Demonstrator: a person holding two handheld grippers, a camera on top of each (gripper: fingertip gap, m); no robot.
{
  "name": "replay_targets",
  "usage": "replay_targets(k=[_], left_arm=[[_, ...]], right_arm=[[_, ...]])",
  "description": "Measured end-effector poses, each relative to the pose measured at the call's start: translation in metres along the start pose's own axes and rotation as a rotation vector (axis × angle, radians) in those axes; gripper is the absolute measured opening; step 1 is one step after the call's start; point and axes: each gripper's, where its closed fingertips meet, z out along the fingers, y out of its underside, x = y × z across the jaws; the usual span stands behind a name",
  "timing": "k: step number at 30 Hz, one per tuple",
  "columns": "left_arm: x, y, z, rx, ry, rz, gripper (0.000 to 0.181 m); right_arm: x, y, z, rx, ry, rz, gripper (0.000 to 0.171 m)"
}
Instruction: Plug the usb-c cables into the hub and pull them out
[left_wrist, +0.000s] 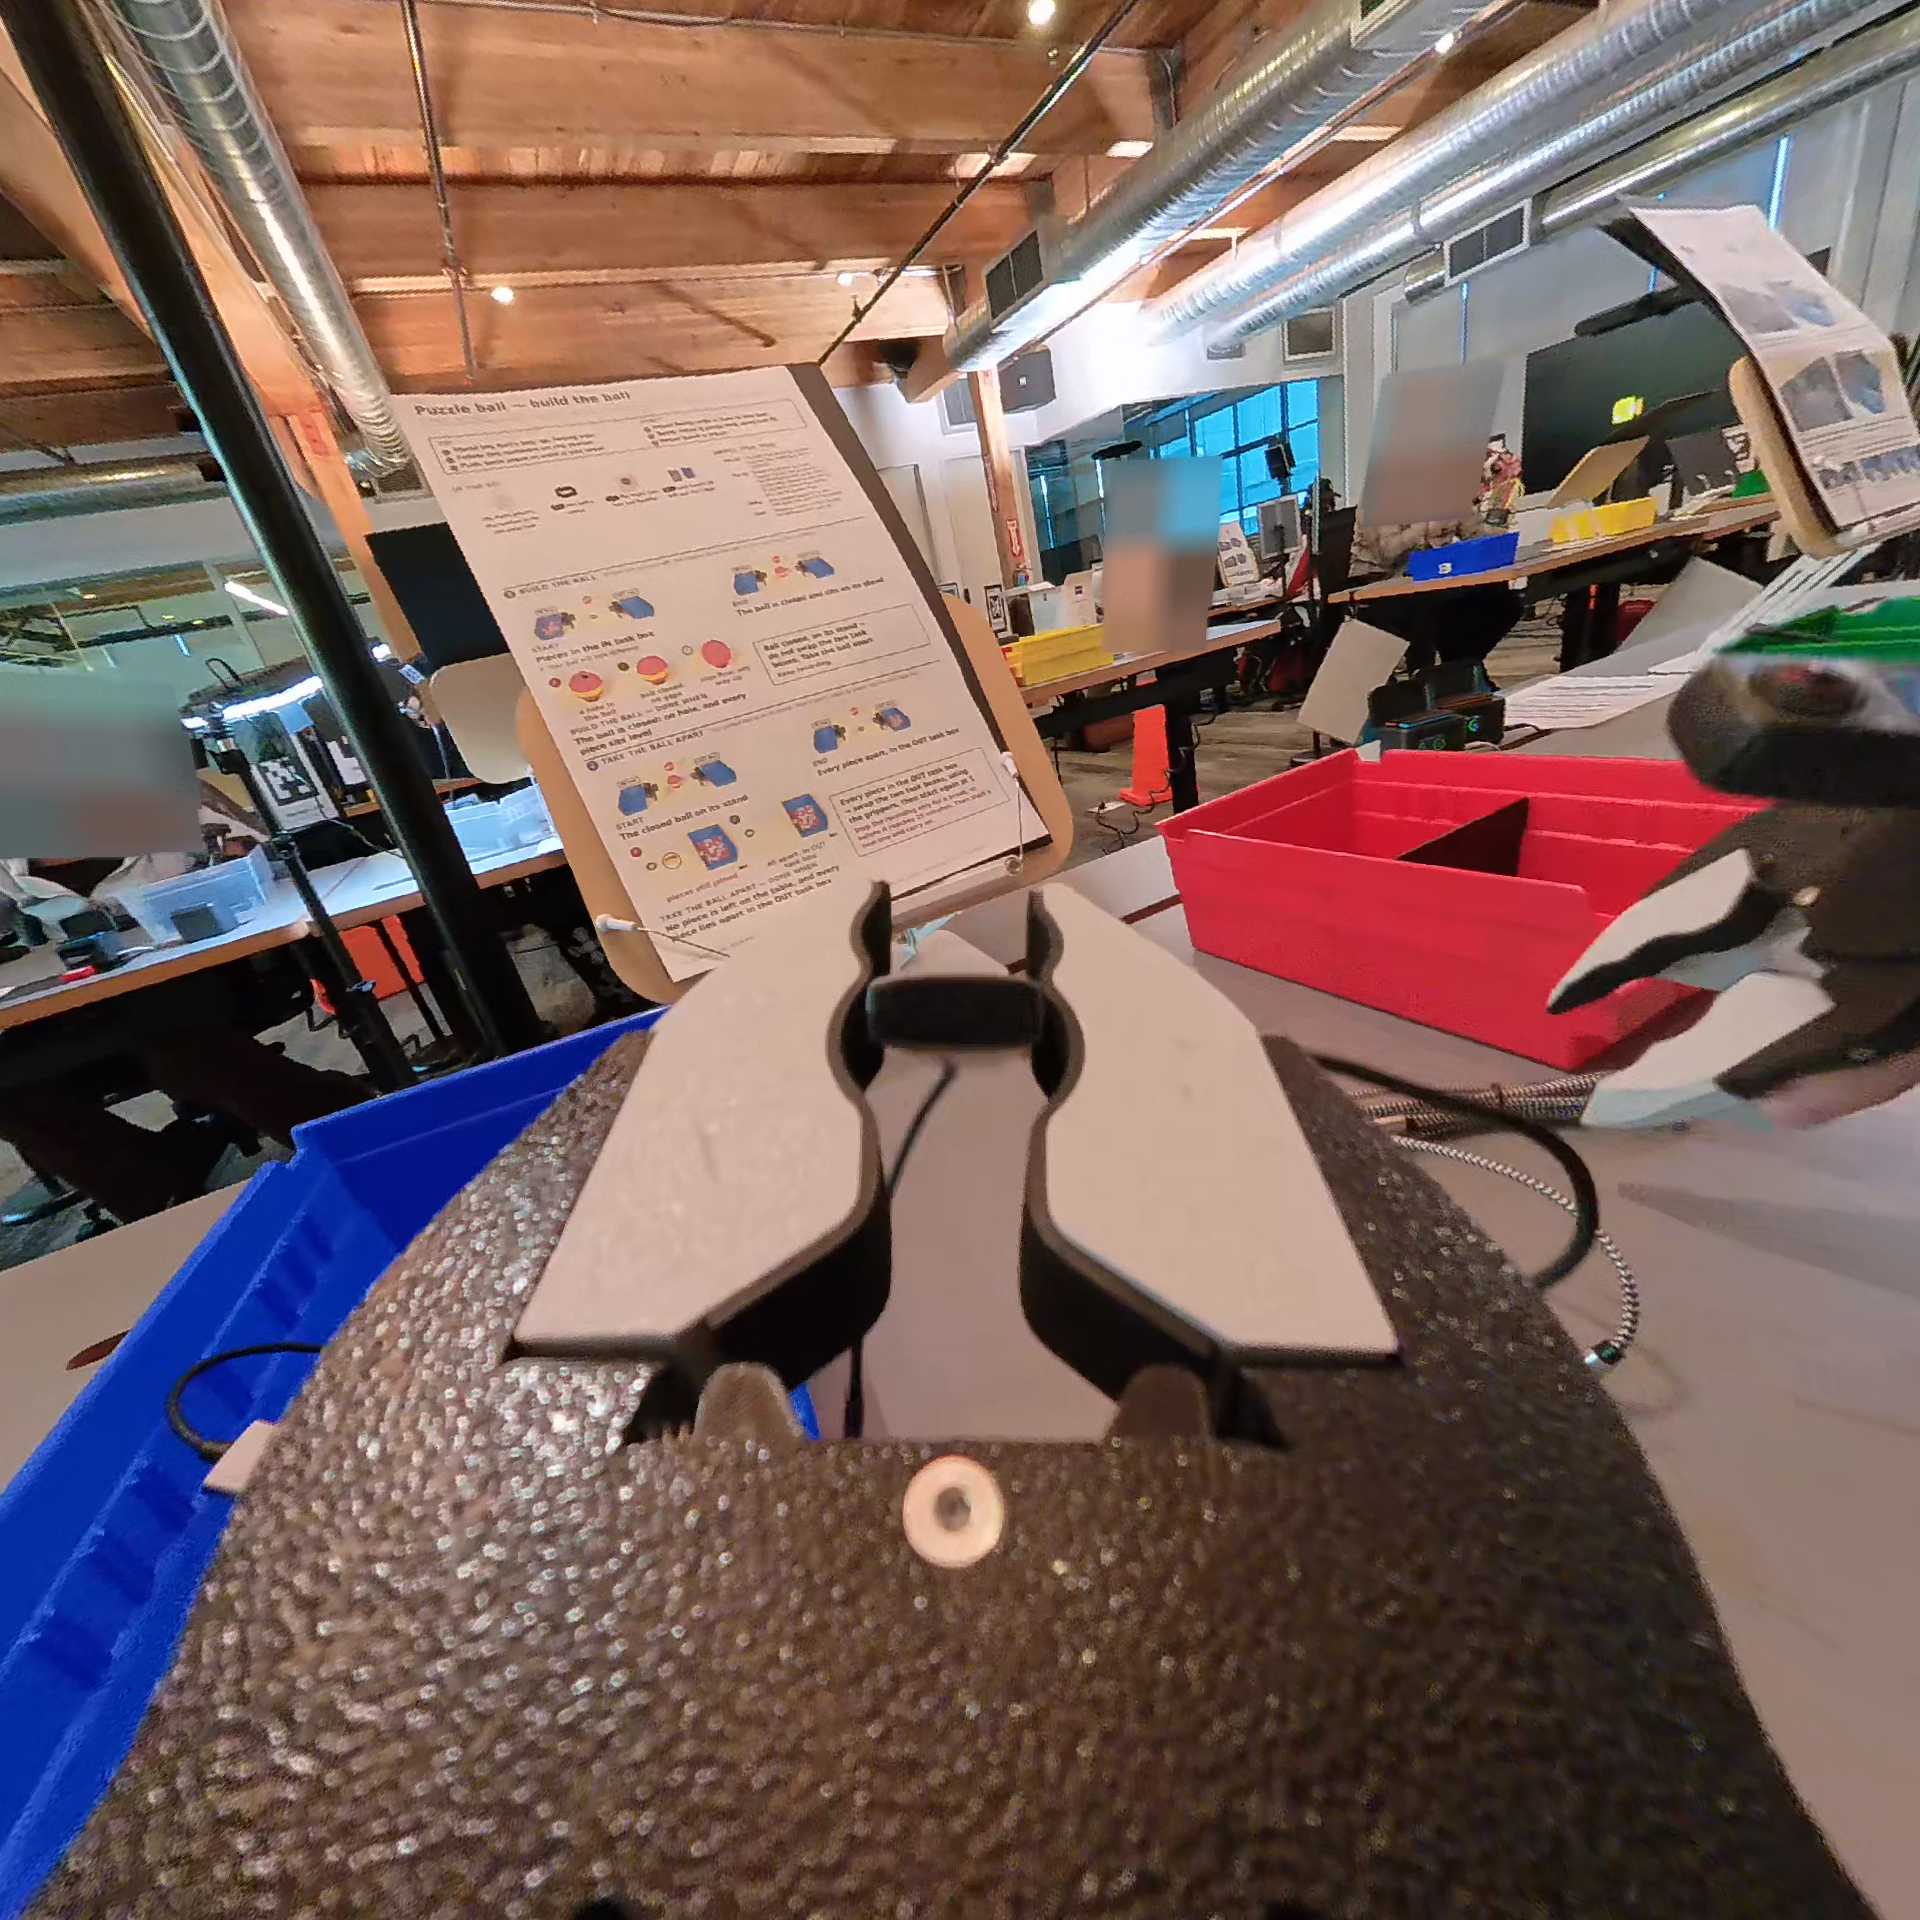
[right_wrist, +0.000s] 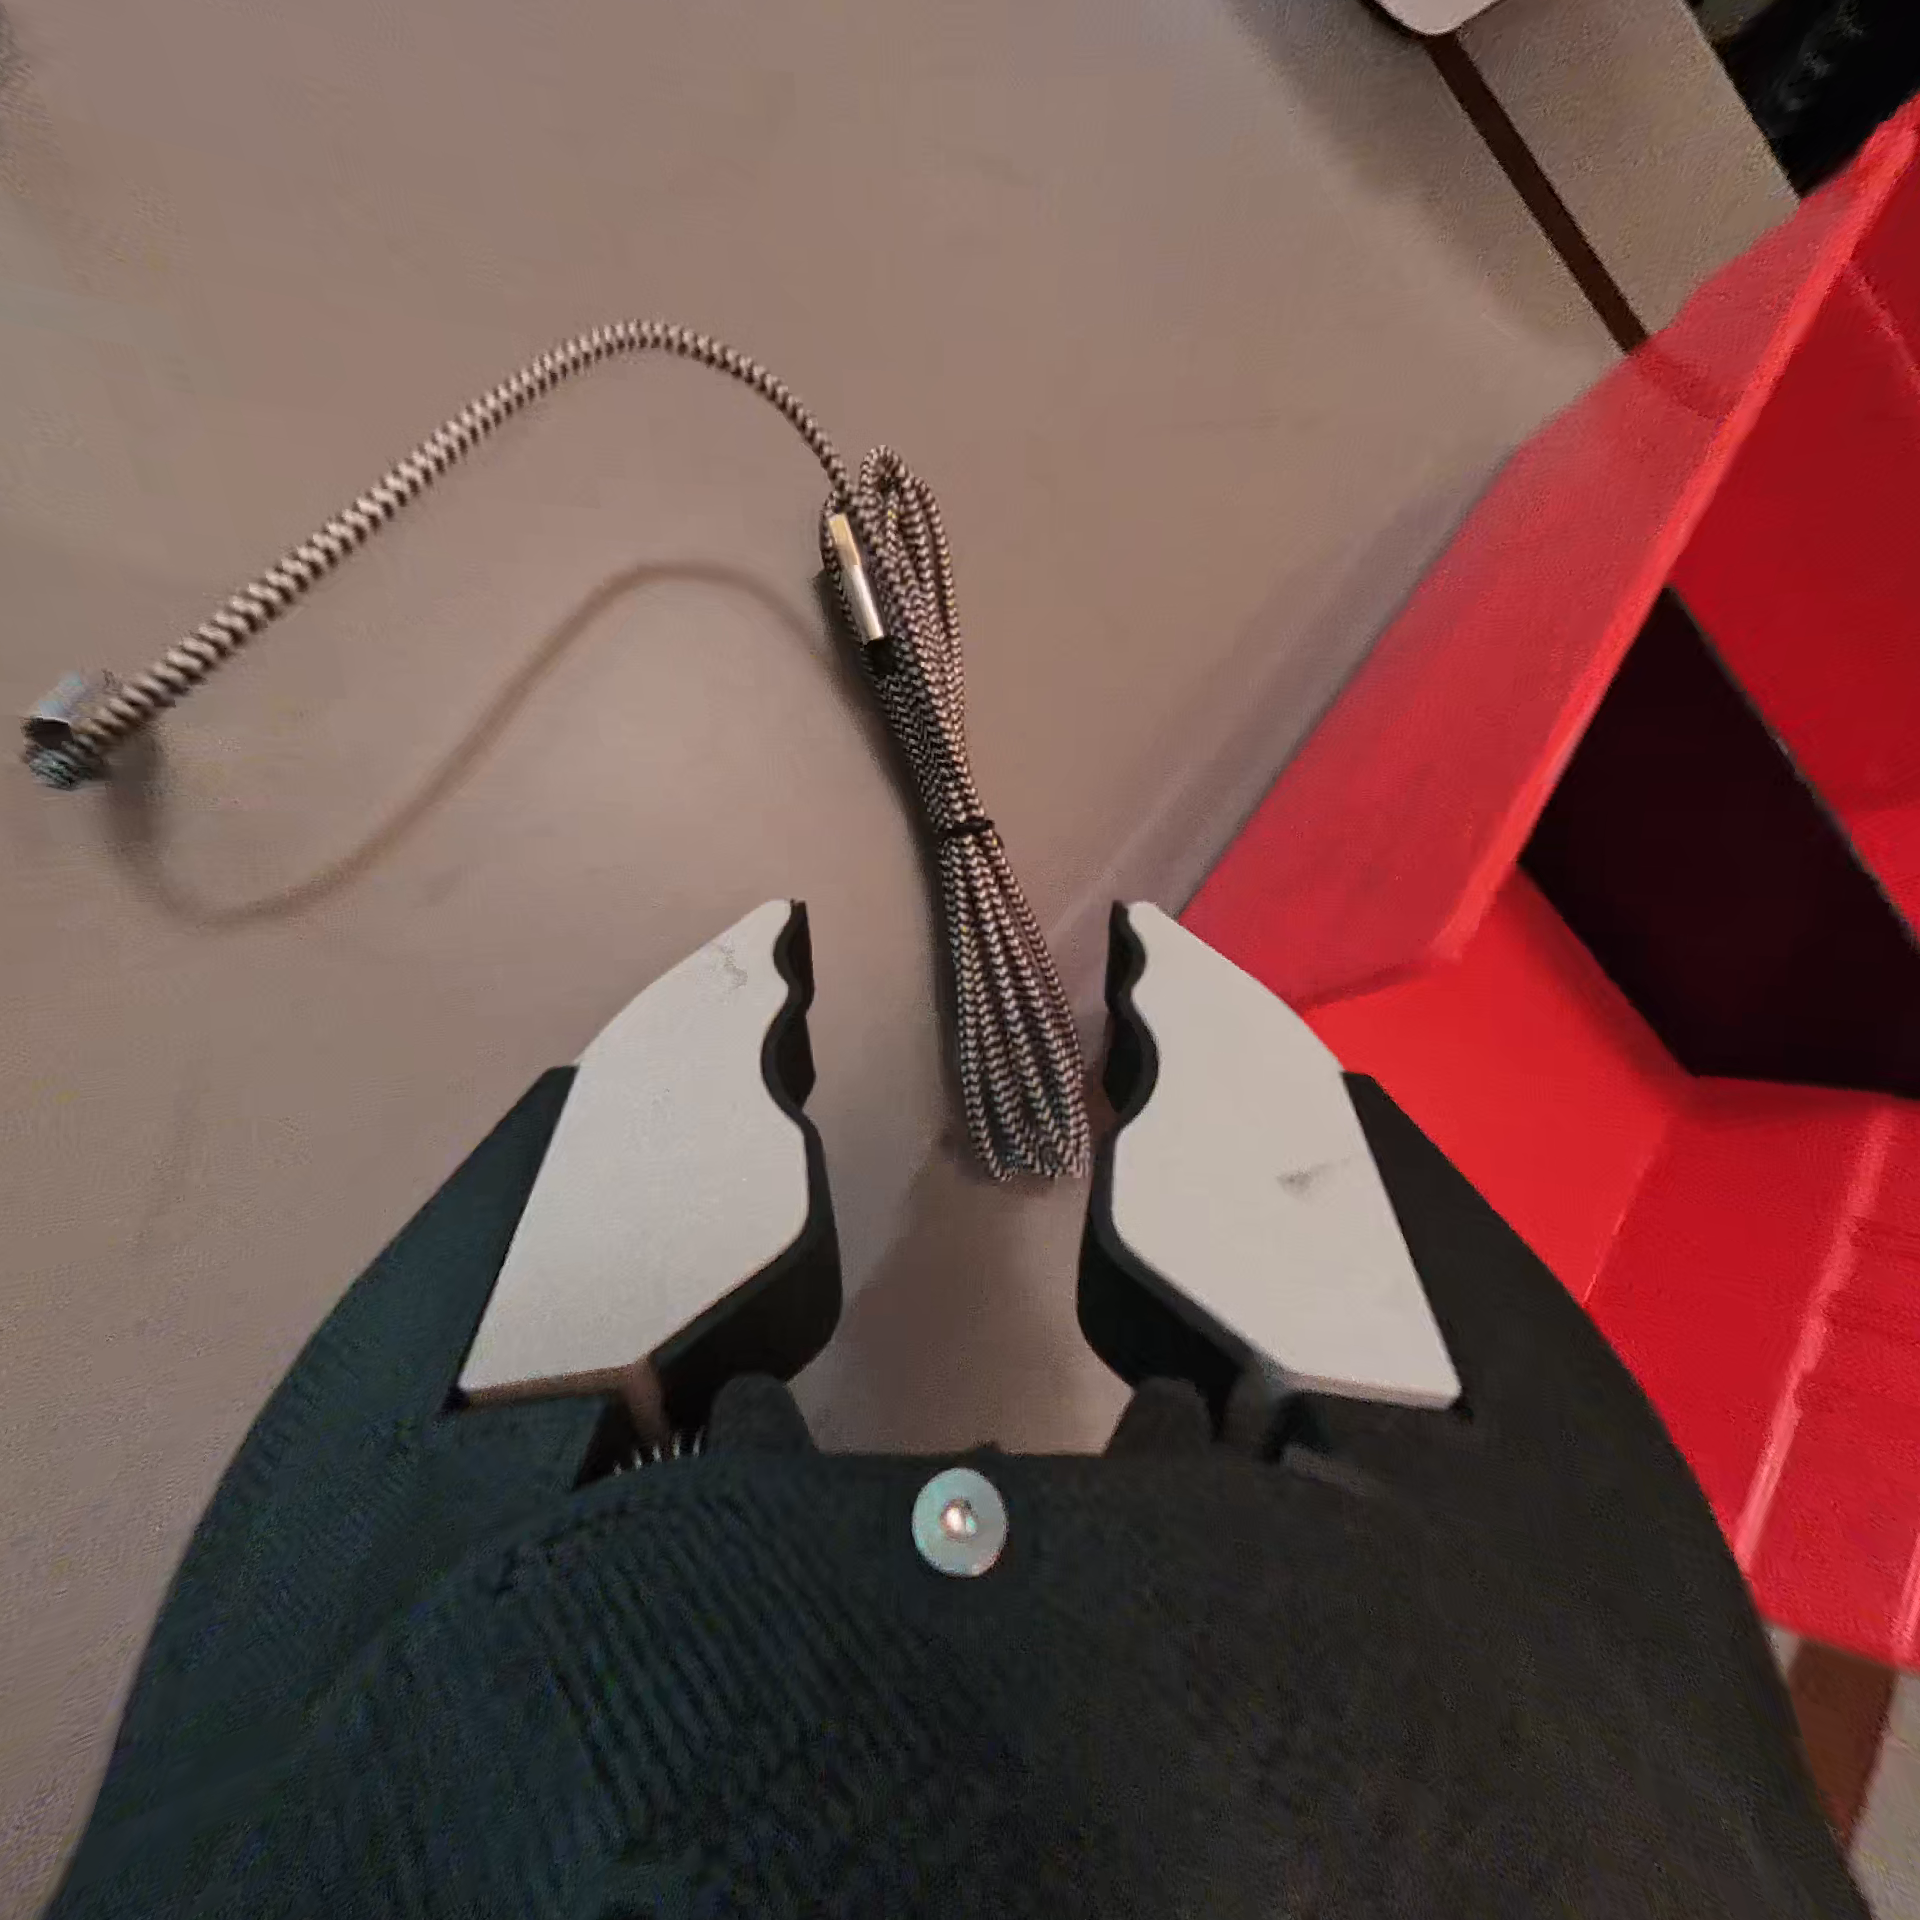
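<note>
My left gripper (left_wrist: 956, 920) is raised off the table and shut on a small black hub (left_wrist: 954, 1013), whose thin black lead (left_wrist: 904, 1143) hangs down between the fingers. My right gripper (right_wrist: 958, 920) is open and empty. It hovers over a bundled black-and-white braided USB-C cable (right_wrist: 977, 935) lying on the grey table (right_wrist: 312, 1091). One silver plug (right_wrist: 857, 582) rests on the bundle. The other plug (right_wrist: 62, 727) sits far left on a loose arc of cable. In the left wrist view the right gripper (left_wrist: 1579, 1060) is at the right, over the braided cable (left_wrist: 1455, 1107).
A red bin (right_wrist: 1455, 727) with a black divider stands right of the cable, close to my right fingers. It also shows in the left wrist view (left_wrist: 1382, 914). A blue bin (left_wrist: 208, 1403) lies under my left gripper. A clipboard with an instruction sheet (left_wrist: 727, 665) stands behind. My right tips are roughly 8 cm from the silver plug (right_wrist: 857, 582).
</note>
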Motion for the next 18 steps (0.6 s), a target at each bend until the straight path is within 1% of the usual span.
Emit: replay_targets(k=[1,5,7,9,10,12,14,18], left_arm=[[0.000,0.000,0.000,0.003,0.003,-0.006,0.024],[0.003,0.002,0.001,-0.006,0.033,-0.015,0.024],[0.010,0.008,0.003,-0.056,0.065,0.018,0.025],[0.020,0.011,0.006,-0.086,0.115,0.070,0.025],[0.026,0.013,0.007,-0.106,0.142,0.088,0.024],[0.033,0.017,0.008,-0.136,0.174,0.116,0.025],[0.039,0.019,0.009,-0.146,0.199,0.127,0.025],[0.041,0.020,0.009,-0.155,0.210,0.124,0.024]], right_arm=[[-0.002,0.000,0.006,0.002,0.004,-0.036,0.055],[0.001,-0.002,0.026,-0.023,0.044,-0.064,0.052],[0.001,-0.005,0.034,-0.026,0.042,-0.068,0.042],[-0.002,0.002,0.042,-0.092,0.027,-0.103,0.033],[-0.001,0.004,0.044,-0.114,0.049,-0.139,0.022],[0.001,0.003,0.046,-0.107,0.102,-0.199,0.020],[0.002,0.002,0.048,-0.096,0.126,-0.182,0.017],[0.001,0.002,0.048,-0.061,0.081,-0.133,0.014]])
